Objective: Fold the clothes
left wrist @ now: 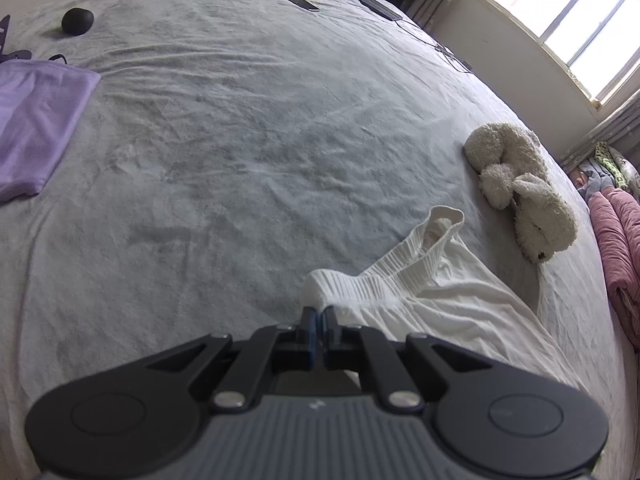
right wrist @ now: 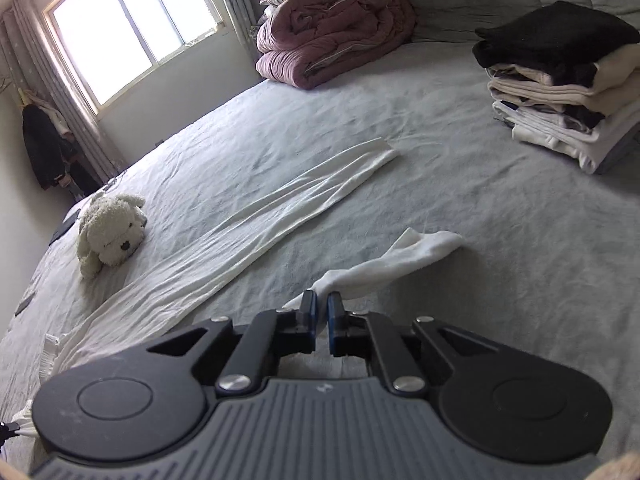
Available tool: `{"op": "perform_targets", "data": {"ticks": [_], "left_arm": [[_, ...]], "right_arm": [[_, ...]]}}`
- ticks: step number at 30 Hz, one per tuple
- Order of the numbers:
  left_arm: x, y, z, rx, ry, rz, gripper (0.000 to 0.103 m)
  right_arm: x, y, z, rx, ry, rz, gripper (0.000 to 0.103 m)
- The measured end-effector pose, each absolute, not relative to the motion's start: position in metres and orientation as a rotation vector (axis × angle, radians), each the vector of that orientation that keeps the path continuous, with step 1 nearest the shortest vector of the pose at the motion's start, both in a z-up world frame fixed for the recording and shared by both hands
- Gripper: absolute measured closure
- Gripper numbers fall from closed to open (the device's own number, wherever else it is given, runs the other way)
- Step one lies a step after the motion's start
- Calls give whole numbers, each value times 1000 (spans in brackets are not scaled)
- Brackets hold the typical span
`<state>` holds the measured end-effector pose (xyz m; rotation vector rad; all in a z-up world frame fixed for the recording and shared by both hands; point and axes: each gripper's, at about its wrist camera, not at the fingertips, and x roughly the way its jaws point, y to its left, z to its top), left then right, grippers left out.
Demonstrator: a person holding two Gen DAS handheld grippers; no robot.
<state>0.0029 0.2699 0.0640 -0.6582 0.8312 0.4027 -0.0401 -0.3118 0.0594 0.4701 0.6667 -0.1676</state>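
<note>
Both tongs are pinching the white trousers (right wrist: 256, 216) on the bed (left wrist: 240, 140), left tongs (left wrist: 319, 312) clamping the waistband, right tongs (right wrist: 322, 300) gripping 1 leg at 12 o'clock, folding barely starting.

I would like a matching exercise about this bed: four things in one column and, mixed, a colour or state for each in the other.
Things:
1. plush dog
2. quilt
3. trousers
4. left claw

Descriptions:
a. dusty pink, rolled up
b. white, spread long on the bed
c. shut on a ribbed waistband
d. cream, lying near the window side

Pairs: 1-d, 2-a, 3-b, 4-c
</note>
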Motion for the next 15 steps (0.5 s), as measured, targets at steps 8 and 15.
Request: {"op": "perform_targets", "data": {"ticks": [8,15], "left_arm": [[-6,274,57,-657,866,445,101],[-5,281,60,-604,847,510,102]], "right_arm": [[-65,-318,35,497,801,-239,97],[-86,-300,47,333,822,-208,90]]}}
